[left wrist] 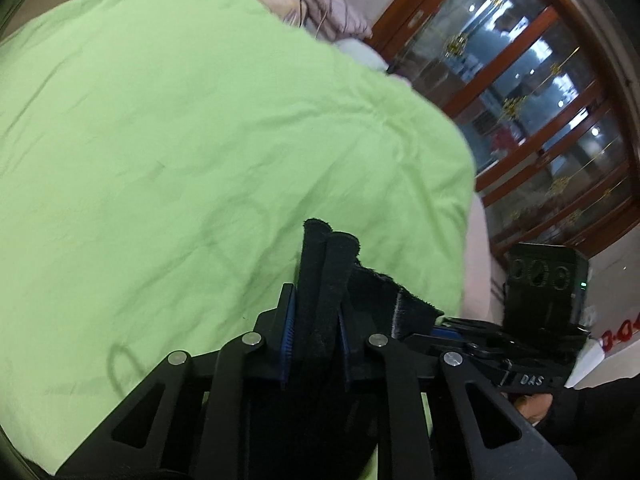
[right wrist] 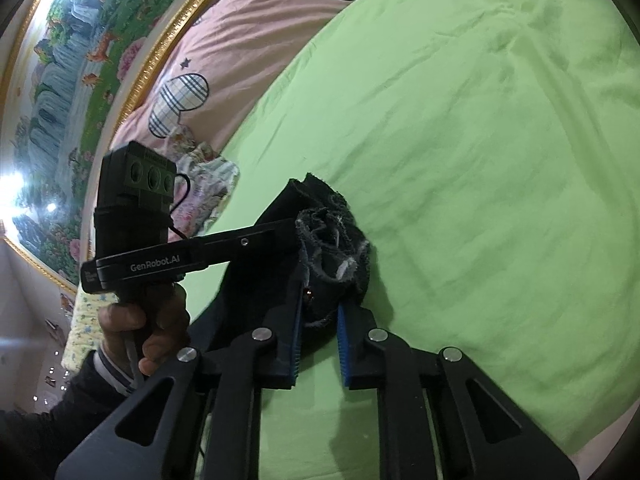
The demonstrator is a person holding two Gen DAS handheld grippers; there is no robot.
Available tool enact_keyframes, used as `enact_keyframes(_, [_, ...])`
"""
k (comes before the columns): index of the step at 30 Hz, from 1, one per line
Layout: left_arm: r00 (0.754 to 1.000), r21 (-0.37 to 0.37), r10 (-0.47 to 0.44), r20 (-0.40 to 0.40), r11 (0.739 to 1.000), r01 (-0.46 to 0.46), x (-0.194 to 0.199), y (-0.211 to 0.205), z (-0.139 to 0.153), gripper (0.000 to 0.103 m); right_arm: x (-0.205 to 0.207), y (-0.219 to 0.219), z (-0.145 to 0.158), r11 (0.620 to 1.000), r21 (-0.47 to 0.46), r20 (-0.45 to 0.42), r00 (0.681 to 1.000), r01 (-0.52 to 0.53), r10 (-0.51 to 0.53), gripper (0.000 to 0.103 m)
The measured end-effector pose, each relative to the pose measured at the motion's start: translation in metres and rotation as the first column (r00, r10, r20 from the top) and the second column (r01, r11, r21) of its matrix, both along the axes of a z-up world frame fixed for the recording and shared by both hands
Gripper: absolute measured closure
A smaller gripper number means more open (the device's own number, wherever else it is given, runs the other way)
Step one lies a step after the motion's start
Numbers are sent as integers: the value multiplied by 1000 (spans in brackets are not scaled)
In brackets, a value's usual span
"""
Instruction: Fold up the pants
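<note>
The black pants (left wrist: 326,280) are held up above a green bed sheet (left wrist: 180,140). My left gripper (left wrist: 316,312) is shut on a bunched edge of the pants, which sticks up between its blue pads. My right gripper (right wrist: 320,304) is shut on another bunched part of the pants (right wrist: 332,256), with a frayed hem showing. In the right wrist view the left gripper (right wrist: 192,256) reaches in from the left, held by a hand (right wrist: 140,320). In the left wrist view the right gripper (left wrist: 520,360) sits close at the right. Most of the pants hang hidden below the grippers.
The green sheet (right wrist: 460,140) covers the bed. A pink quilt (right wrist: 248,32) with plaid hearts lies at the head, below a gold-framed painting (right wrist: 60,80). A wooden glass cabinet (left wrist: 540,100) stands beside the bed. Pale clothing (left wrist: 328,12) lies at the far edge.
</note>
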State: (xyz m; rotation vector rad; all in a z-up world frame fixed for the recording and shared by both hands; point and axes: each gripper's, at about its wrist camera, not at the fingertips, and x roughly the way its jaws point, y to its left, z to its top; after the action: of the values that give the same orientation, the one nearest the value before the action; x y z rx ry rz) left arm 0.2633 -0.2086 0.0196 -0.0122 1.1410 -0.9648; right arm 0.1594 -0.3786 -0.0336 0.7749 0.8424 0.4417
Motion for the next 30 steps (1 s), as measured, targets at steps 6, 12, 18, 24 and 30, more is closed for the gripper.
enact_keyframes(6, [999, -94, 39, 35, 995, -35, -19, 30, 35, 85, -4, 10, 26, 996, 73, 83, 995, -54, 48, 88])
enact_keyframes(12, [993, -180, 95, 76, 980, -81, -45, 65, 62, 85, -8, 39, 54, 972, 148, 181, 972, -180, 153, 88])
enact_keyframes(18, [979, -268, 174, 103, 953, -141, -74, 112, 80, 88, -10, 75, 66, 947, 158, 214, 946, -279, 243, 88])
enact_keyframes(24, [964, -285, 253, 81, 933, -221, -91, 156, 71, 88, -10, 113, 58, 910, 186, 195, 922, -369, 334, 88])
enact_keyframes(30, [947, -296, 320, 24, 907, -300, -104, 194, 46, 88, -6, 143, 45, 883, 180, 155, 899, -434, 410, 88])
